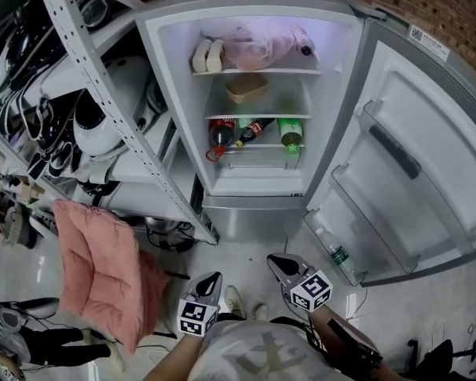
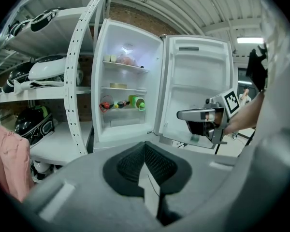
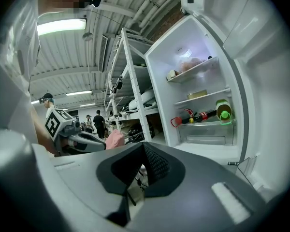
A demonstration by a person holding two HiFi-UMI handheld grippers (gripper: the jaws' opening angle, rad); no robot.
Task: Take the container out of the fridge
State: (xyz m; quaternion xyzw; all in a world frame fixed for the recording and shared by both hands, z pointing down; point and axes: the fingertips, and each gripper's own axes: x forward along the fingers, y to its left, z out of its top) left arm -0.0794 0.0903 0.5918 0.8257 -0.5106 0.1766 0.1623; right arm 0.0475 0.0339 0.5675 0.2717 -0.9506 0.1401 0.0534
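Head view: left gripper (image 1: 213, 279) & right gripper (image 1: 278, 262) both closed, empty. Tan lidded plastic container (image 1: 246, 88) sits well ahead of them, on the mid shelf of the open white fridge (image 1: 254, 187).
Left gripper view: jaws together, container (image 2: 118, 85) ahead, slightly left.
Right gripper view: jaws together, container (image 3: 197, 94) ahead, up-right.

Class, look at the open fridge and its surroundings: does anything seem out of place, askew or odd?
Only mildly. The bottles on the lowest shelf of the fridge lie on their sides, not upright. A pink cushion slumps beside the metal rack. Nothing looks spilled or damaged.
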